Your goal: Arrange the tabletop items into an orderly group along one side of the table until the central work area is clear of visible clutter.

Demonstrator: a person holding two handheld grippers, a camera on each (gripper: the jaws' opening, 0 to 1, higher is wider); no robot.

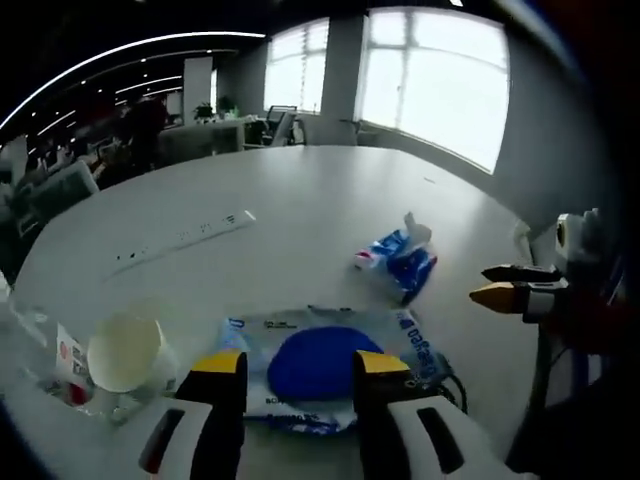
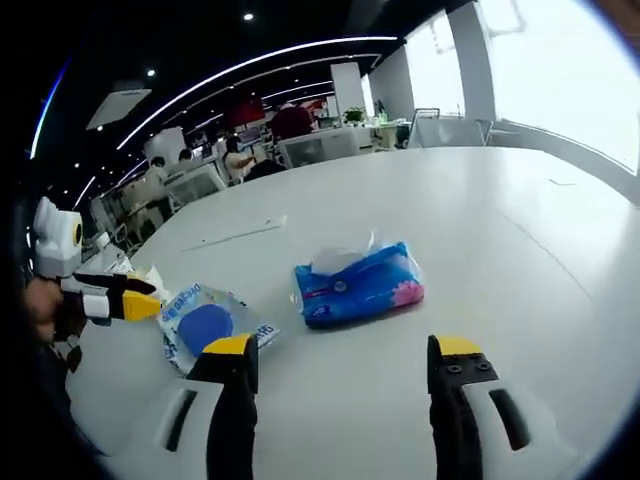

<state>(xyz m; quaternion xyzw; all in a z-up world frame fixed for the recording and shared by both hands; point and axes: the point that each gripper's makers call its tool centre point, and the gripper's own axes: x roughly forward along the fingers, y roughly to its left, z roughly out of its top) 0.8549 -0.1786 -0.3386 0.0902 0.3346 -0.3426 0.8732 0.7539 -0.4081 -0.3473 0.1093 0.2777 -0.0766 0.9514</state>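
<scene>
Left tongs [image 1: 298, 368]: spread, poised over the wet-wipes pack [image 1: 325, 365] at the near bench [image 1: 320, 200] edge.
Right tongs [image 2: 345, 362]: spread wide, holding nothing, near the tissue pack [image 2: 360, 285].
Paper cup [image 1: 124, 352]: left of the wipes.
Power strip [image 1: 185, 240]: farther back, lying flat.

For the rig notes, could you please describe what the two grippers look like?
Both match. The left gripper has two black jaws with yellow tips rising from white housings with dark slots. The right gripper is the same: black jaws, yellow tips, white bases. Seen from the side, each carries a white box behind the jaws.
</scene>
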